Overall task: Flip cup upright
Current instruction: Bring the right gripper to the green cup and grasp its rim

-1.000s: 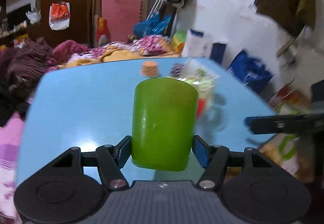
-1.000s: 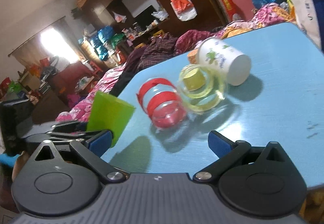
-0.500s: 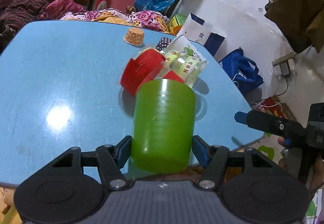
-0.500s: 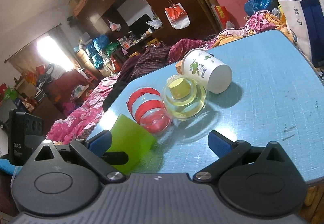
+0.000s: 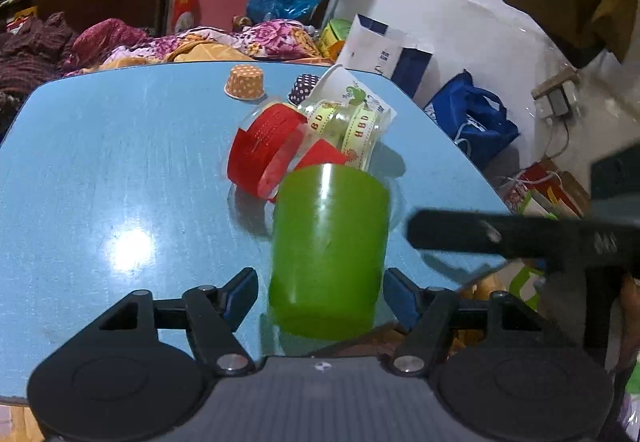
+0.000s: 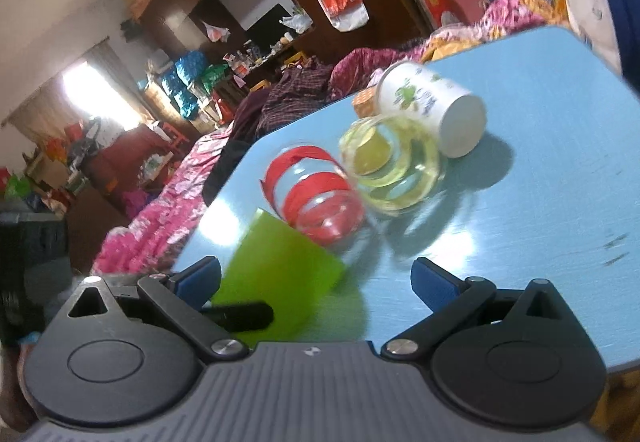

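A green plastic cup (image 5: 328,250) stands between the jaws of my left gripper (image 5: 320,294) near the blue table's front edge. The jaws stand a little apart from its sides, so the gripper is open. The cup's wider end points away from the camera. In the right wrist view the green cup (image 6: 276,274) sits at the left, tilted, with the left gripper's finger (image 6: 240,316) against it. My right gripper (image 6: 316,278) is open and empty, just right of the cup.
On the blue table (image 5: 100,170) lie a clear cup with red ribbon (image 5: 268,150), a clear cup with yellow ribbon (image 5: 348,126) and a white printed cup (image 6: 432,102). Small orange (image 5: 244,82) and dotted (image 5: 302,90) paper cups stand behind.
My left gripper's jaws have opened off the green cup, which now rests on the table. My right gripper has moved in closer to the cup from the right.
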`<state>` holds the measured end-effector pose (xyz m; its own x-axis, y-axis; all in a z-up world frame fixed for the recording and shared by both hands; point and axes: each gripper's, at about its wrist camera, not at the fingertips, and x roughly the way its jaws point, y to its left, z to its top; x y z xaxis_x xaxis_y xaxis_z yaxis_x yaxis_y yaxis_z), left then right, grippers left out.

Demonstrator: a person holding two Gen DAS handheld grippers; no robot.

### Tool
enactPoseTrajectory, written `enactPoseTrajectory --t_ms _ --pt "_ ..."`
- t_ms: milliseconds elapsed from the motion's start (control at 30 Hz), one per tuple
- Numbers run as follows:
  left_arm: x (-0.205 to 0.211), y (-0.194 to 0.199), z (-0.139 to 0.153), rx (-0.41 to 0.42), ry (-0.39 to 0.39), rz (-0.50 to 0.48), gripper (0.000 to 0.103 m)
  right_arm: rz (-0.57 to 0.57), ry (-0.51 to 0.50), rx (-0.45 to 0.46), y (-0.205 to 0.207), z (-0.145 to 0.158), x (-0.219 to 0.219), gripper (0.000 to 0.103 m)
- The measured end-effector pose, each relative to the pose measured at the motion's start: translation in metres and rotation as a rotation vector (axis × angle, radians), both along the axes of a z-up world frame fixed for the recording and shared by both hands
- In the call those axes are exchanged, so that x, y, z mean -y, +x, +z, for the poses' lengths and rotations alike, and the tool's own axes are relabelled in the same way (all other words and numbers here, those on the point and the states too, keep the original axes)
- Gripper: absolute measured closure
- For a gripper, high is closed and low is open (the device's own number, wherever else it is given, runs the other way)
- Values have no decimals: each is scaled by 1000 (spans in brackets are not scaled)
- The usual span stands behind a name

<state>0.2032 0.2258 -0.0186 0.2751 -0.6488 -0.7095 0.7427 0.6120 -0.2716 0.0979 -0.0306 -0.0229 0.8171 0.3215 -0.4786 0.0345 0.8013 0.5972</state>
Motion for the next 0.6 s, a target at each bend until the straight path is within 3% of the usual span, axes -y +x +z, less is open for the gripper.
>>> enactPoseTrajectory --t_ms 200,600 --pt "-6 0 -8 -4 -22 -52 30 -9 56 -65 14 -5 -19 1" --pt "-6 1 -10 45 -54 -106 31 -15 -82 -203 41 10 -40 16"
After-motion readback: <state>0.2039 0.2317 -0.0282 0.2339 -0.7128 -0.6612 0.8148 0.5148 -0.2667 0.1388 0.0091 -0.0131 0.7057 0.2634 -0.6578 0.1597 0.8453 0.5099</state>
